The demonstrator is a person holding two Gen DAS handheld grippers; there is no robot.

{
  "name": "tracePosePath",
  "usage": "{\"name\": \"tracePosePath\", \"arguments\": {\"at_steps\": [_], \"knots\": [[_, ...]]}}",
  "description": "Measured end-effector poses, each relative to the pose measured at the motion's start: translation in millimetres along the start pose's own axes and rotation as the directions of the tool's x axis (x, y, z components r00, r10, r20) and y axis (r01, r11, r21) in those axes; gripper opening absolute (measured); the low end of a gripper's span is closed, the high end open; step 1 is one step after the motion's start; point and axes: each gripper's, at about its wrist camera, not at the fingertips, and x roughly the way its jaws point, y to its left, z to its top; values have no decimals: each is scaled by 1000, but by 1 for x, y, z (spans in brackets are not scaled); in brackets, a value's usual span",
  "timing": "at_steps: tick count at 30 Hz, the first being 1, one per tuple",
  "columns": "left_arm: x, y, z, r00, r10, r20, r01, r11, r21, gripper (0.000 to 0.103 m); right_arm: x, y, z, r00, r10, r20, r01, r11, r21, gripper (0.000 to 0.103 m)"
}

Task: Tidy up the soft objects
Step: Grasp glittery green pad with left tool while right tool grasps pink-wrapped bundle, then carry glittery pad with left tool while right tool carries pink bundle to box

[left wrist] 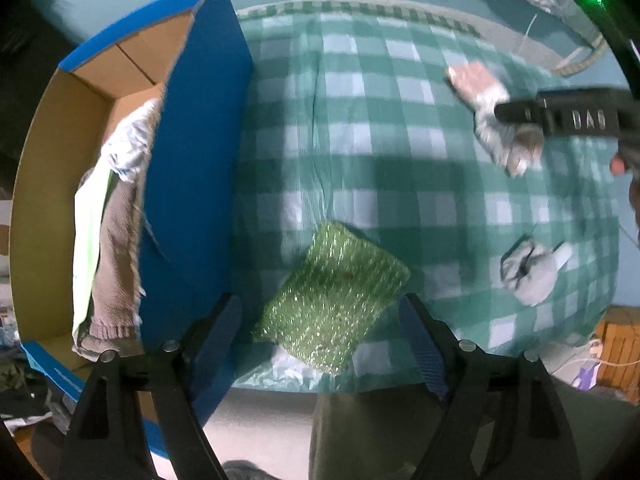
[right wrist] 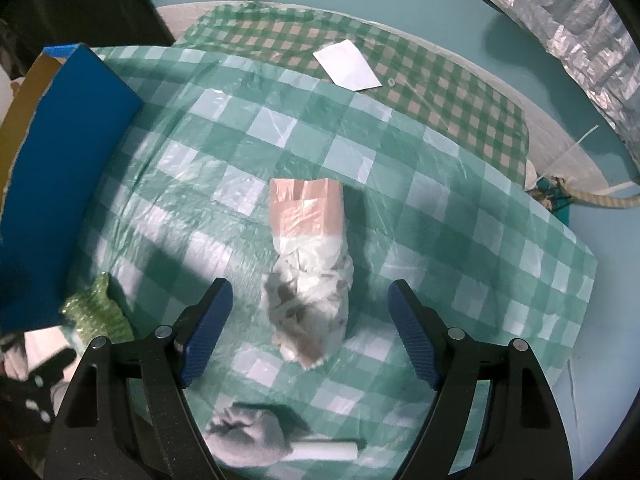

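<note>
Hovering open, nothing held: left gripper [left wrist: 320,340] over glittery green mesh sponge [left wrist: 332,300], right gripper [right wrist: 310,332] over crumpled pink-white plastic bag [right wrist: 308,264]; thin checked plastic sheet [right wrist: 460,208] risking being pinched with either

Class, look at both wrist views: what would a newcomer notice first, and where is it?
Probably the glittery green sponge on the green checked tablecloth, between the open left gripper fingers. Next, the pink-and-white crumpled bag ahead of the open right gripper, and the blue cardboard box of folded cloths at the table's left.
</note>
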Motion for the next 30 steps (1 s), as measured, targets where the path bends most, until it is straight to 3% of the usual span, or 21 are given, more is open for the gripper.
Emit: {"name": "tracePosePath", "arguments": {"at_steps": [7, 13, 14, 17, 30], "knots": [[6, -15, -5, 999, 48, 25, -50, 996, 69, 85, 24, 4, 2, 999, -12, -39, 12, 1000, 2, 80], [11, -21, -6, 1000, 21, 15, -22, 997, 77, 85, 39, 9, -3, 998, -46, -53, 45, 999, -19, 80], [14, -21, -6, 1000, 29, 9, -30, 996, 80, 85, 40, 9, -4, 997, -45, -57, 44, 999, -23, 77], [24, -19, -4, 1000, 28, -10, -28, 998, 64, 85, 42, 11, -9, 997, -36, -70, 34, 999, -34, 56], [59, -22, 14, 996, 67, -57, -61, 993, 98, 85, 20, 9, -38, 997, 36, -75, -38, 999, -17, 51]]}}
